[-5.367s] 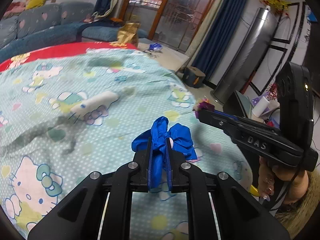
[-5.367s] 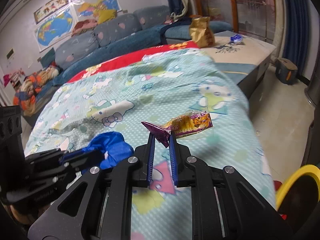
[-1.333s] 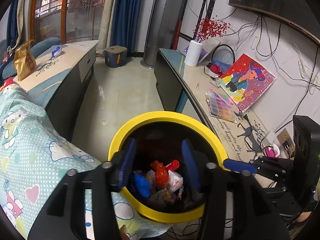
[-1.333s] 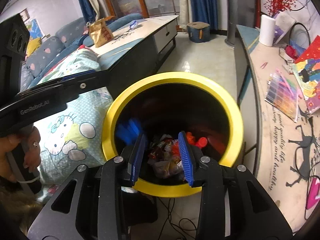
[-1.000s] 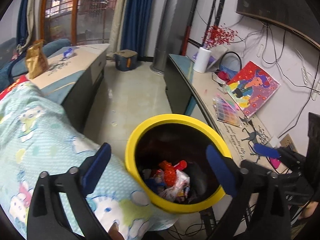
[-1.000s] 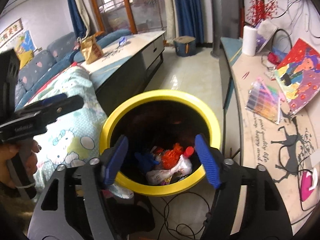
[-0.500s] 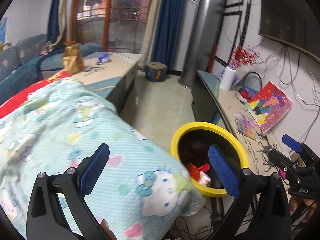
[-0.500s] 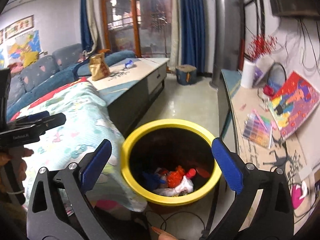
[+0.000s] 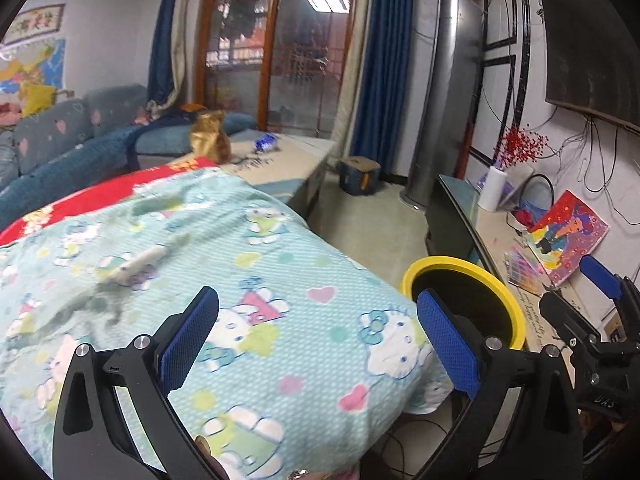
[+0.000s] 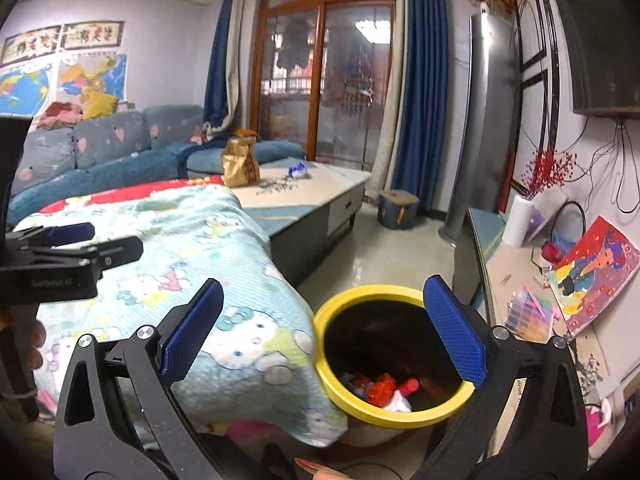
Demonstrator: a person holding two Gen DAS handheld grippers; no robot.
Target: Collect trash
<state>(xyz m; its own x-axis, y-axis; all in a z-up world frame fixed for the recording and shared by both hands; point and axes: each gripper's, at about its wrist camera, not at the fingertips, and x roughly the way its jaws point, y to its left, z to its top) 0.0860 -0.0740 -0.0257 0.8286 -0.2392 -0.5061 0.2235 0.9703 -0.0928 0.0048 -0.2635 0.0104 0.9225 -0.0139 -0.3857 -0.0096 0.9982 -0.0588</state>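
A yellow-rimmed bin (image 10: pixel 394 420) stands on the floor at the bed's corner. Red, white and orange trash (image 10: pixel 380 392) lies in its bottom. My right gripper (image 10: pixel 324 320) hangs open above and in front of the bin, nothing between its blue pads. My left gripper (image 9: pixel 318 320) is open and empty over the Hello Kitty bedspread (image 9: pixel 280 264); the bin (image 9: pixel 508 300) sits to its right. A blurred whitish crumpled piece (image 9: pixel 140 262) lies further up the bed. Each view shows the other gripper: the right gripper (image 9: pixel 576 300) and the left gripper (image 10: pixel 104 240).
A low cabinet (image 10: pixel 320 196) beyond the bed carries a brown paper bag (image 10: pixel 240 162) and a small blue wrapper (image 10: pixel 297 169). A TV bench (image 10: pixel 520 280) with paintings and a paper roll runs along the right wall. Cables lie under the bin. A blue sofa (image 9: pixel 80 136) stands behind.
Both grippers let their trash fall into the bin, opened wide, then drew back and up. The left one swung left over the bed.
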